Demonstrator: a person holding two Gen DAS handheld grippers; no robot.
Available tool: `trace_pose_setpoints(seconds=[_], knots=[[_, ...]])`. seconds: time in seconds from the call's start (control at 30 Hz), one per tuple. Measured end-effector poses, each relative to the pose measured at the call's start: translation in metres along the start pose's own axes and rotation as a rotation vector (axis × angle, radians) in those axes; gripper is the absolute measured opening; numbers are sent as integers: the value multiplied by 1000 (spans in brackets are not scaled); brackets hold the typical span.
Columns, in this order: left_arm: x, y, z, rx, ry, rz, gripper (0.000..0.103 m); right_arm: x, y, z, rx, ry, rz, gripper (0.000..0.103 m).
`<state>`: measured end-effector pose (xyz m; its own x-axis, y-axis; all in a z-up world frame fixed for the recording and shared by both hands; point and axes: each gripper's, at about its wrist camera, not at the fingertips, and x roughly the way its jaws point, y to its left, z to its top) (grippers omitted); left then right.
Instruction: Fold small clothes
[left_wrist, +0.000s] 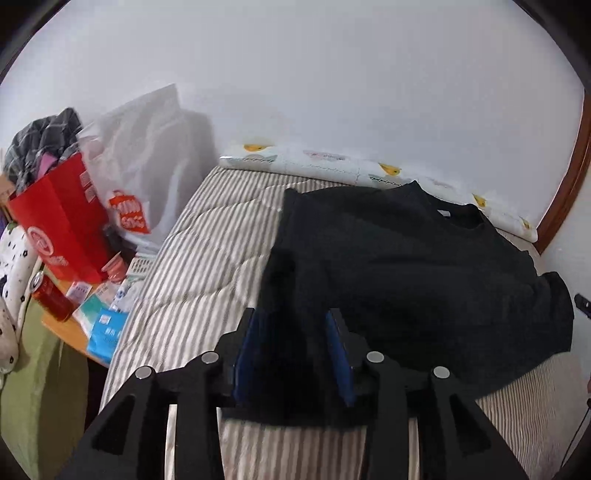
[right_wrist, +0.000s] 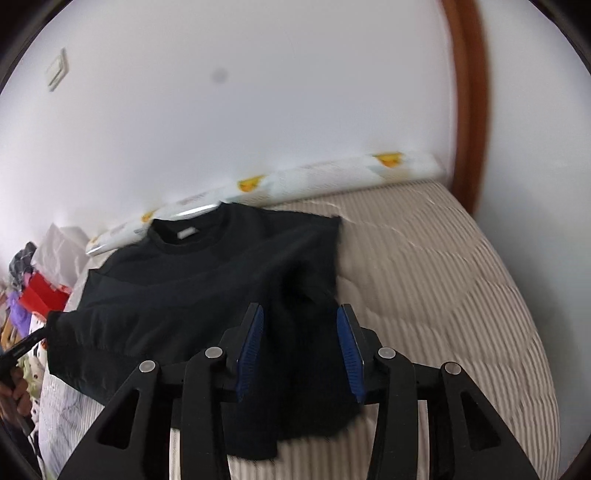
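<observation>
A black T-shirt (left_wrist: 406, 266) lies on the striped bed cover (left_wrist: 207, 266), its neck hole toward the wall. My left gripper (left_wrist: 291, 312) stands open over the shirt's near left corner; black cloth lies between its blue pads (left_wrist: 245, 354), which do not press on it. In the right wrist view the same T-shirt (right_wrist: 192, 288) spreads to the left. My right gripper (right_wrist: 301, 306) is open over its near right corner, with dark folded cloth between the pads (right_wrist: 351, 354) but not pinched. The hem under both grippers is rumpled.
A long white bolster with yellow prints (left_wrist: 332, 162) lies along the wall. Left of the bed stand a red bag (left_wrist: 62, 221), a white plastic bag (left_wrist: 147, 155), a red can (left_wrist: 51, 299) and packets. A brown wooden frame (right_wrist: 469, 92) rises at the right. Bare striped cover (right_wrist: 443, 277) extends rightward.
</observation>
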<state>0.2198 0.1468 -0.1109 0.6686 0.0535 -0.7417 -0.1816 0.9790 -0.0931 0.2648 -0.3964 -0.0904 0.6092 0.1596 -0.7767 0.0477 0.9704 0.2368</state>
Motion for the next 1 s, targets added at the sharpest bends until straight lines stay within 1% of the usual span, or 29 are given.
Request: trace_pose_setpoints(seconds=[0.1, 0.23, 0.27, 0.3, 0.33, 0.57, 0.7, 0.77, 0.8, 0.83, 0.87, 0.9, 0.93, 1.0], knots=[[-4, 12, -16, -21, 20, -1, 43, 1, -16, -19, 42, 41, -11, 41], [-1, 25, -33, -43, 57, -9, 43, 10, -26, -37, 104, 85, 44, 41], [1, 29, -36, -50, 62, -21, 46, 12, -26, -40, 109, 86, 53, 41], [3, 31, -38, -55, 67, -29, 50, 15, -25, -41, 111, 87, 55, 41], [6, 33, -39, -59, 72, -36, 51, 20, -23, -41, 113, 94, 52, 41], [34, 32, -37, -51, 118, -65, 51, 55, -14, -38, 120, 154, 45, 42], [51, 33, -36, -82, 149, -87, 51, 67, -18, -39, 160, 174, 82, 41], [53, 34, -36, -99, 143, -100, 50, 69, -17, -38, 158, 173, 88, 41], [52, 33, -37, -99, 138, -106, 44, 68, -15, -38, 140, 170, 93, 39], [51, 32, -38, -98, 137, -116, 39, 68, -13, -38, 123, 167, 98, 30], [50, 31, -38, -97, 134, -117, 25, 65, -9, -39, 87, 158, 89, 25], [48, 29, -39, -92, 131, -116, 18, 62, -7, -38, 71, 154, 85, 23], [44, 28, -40, -82, 123, -109, 16, 58, -6, -39, 61, 146, 87, 21], [34, 24, -42, -62, 101, -90, 13, 52, -10, -40, 82, 140, 111, 19]])
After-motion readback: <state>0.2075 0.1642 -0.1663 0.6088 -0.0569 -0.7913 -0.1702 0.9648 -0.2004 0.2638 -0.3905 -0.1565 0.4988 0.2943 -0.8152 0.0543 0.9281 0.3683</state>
